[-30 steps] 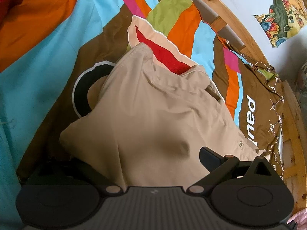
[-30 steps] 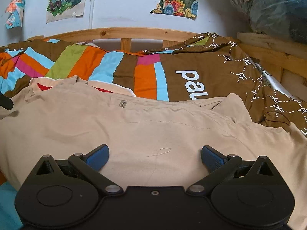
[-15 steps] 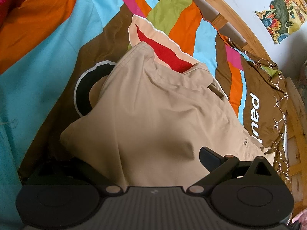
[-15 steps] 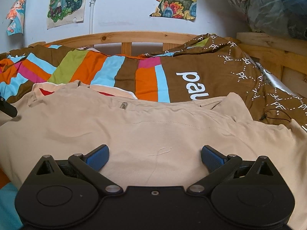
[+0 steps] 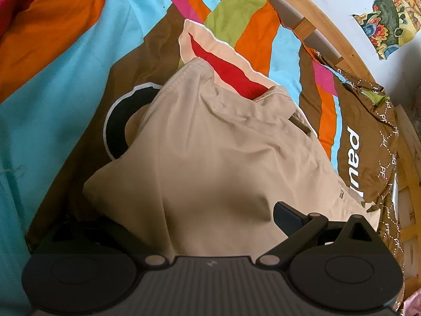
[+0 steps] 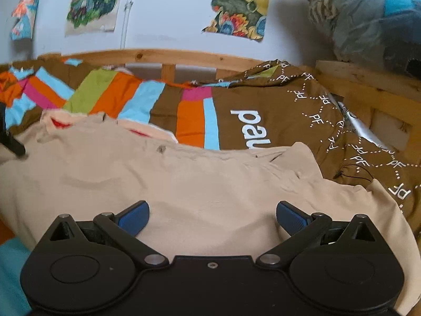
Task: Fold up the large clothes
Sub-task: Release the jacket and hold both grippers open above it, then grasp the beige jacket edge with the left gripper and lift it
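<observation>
A beige garment [image 5: 210, 158] of soft, creased cloth lay spread across the middle of both frames, on a striped duvet [image 5: 65, 79]. The left gripper [image 5: 210, 210] pointed down over it, its jaws spread wide, the left finger hidden under a fold. The right gripper [image 6: 212, 214] hovered low at the garment's near edge, its blue-padded fingers [image 6: 292, 217] wide apart, holding nothing. A wooden bed rail [image 6: 168, 56] curved across the upper frame below paper posters [image 6: 92, 2].
</observation>
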A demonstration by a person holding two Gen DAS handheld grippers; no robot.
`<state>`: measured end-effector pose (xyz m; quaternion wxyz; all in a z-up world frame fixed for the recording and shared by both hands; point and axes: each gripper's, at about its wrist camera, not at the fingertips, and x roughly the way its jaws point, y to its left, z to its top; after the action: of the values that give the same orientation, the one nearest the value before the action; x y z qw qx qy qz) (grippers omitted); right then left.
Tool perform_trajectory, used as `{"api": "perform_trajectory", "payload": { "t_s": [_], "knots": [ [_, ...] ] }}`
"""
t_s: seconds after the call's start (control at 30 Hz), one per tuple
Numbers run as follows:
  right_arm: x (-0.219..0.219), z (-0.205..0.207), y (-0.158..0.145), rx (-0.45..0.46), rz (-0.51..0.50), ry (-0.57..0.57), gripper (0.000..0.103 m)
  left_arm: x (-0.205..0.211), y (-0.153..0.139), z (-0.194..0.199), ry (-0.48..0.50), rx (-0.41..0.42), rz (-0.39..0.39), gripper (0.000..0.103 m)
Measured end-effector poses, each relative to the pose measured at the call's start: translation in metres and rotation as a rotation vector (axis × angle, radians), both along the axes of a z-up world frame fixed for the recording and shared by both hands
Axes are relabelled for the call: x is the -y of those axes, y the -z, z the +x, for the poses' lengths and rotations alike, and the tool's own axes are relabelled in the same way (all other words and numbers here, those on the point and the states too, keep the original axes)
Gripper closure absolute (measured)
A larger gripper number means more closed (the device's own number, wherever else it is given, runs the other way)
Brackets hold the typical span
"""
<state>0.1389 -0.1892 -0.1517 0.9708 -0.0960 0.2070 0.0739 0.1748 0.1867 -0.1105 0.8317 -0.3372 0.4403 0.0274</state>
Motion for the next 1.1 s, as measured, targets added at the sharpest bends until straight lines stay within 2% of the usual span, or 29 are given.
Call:
{"api": "perform_trajectory", "payload": {
  "t_s": [0.07, 0.17, 0.57, 0.67, 0.77, 0.8, 0.83, 0.93, 1.0, 1.1],
  "knots": [
    [-0.003, 0.004, 0.006, -0.026, -0.019, 0.003, 0.001, 0.000, 0.001, 0.001, 0.002, -0.007, 0.004, 0.002],
    [0.000, 0.009, 0.010, -0.051, 0.013, 0.003, 0.001, 0.001, 0.001, 0.001, 0.004, -0.009, 0.008, 0.002],
    [0.002, 0.007, 0.014, -0.031, 0.023, -0.002, 0.001, 0.004, -0.001, 0.002, 0.006, -0.020, 0.032, 0.002],
    [0.002, 0.006, 0.013, -0.030, 0.023, -0.002, 0.001, 0.004, -0.003, 0.001, -0.009, -0.021, 0.047, 0.012],
    [0.001, 0.006, 0.013, -0.028, 0.024, -0.004, 0.001, 0.002, -0.005, -0.001, -0.033, -0.021, 0.042, 0.032],
    [0.001, 0.005, 0.013, -0.028, 0.024, -0.005, 0.001, 0.001, -0.006, -0.003, -0.058, -0.020, 0.044, 0.042],
    [0.002, 0.005, 0.012, -0.027, 0.025, -0.005, 0.001, -0.001, -0.008, -0.005, -0.081, -0.023, 0.052, 0.060],
    [0.002, 0.005, 0.012, -0.027, 0.028, -0.005, 0.001, -0.005, -0.010, -0.009, -0.112, -0.017, 0.060, 0.080],
    [0.002, 0.005, 0.012, -0.027, 0.027, -0.005, 0.001, -0.004, -0.014, -0.012, -0.118, 0.000, 0.073, 0.086],
    [0.002, 0.005, 0.012, -0.029, 0.033, -0.005, 0.001, 0.008, -0.027, -0.017, -0.101, 0.041, 0.150, 0.092]
  ]
}}
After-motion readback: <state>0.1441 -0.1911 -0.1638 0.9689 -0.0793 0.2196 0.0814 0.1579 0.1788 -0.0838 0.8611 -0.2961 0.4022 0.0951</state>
